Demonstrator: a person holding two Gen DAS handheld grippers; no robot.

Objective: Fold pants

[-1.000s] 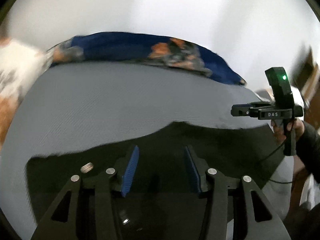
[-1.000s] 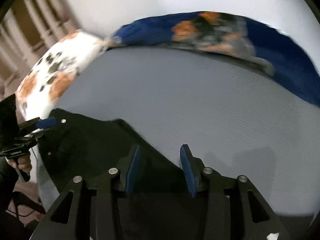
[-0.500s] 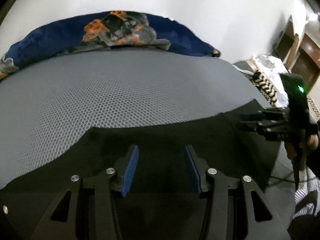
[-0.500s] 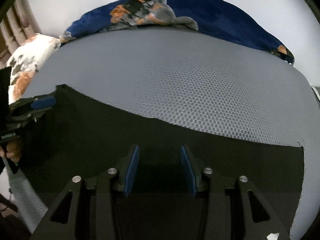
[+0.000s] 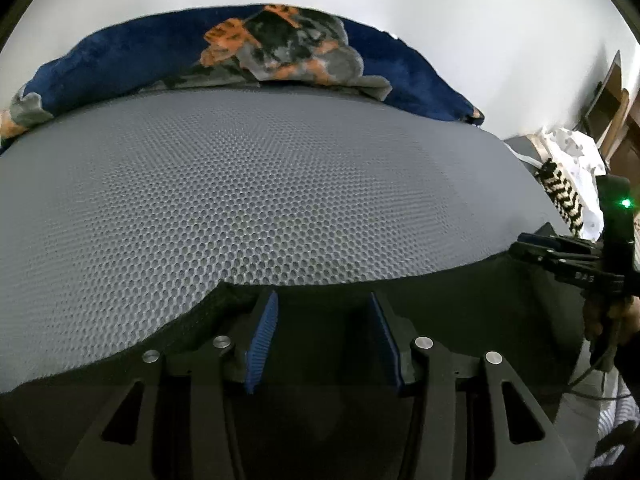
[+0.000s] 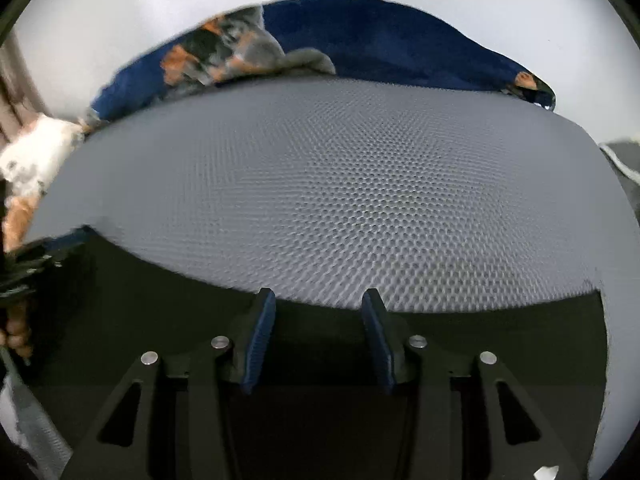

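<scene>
Left wrist view: the black pants are seen spread along the near edge of a grey honeycomb-textured mattress. The left gripper is held over the near hem; its blue pads stand apart, with dark cloth lying between and beneath them. Whether cloth is pinched cannot be told. At the right edge the right gripper is seen over the pants' right corner, carried by a hand. A blue blanket with an orange and grey print is bunched along the far side. A white patterned cloth lies off the bed at far right.

Right wrist view: the right gripper is positioned at the pants' far hem. Its jaws are opening, with dark cloth below and between them; no pressing contact can be made out. The left gripper is seen blurred at the left edge over the pants' corner. A white and orange pillow lies at far left.

No containers are seen in either view.
</scene>
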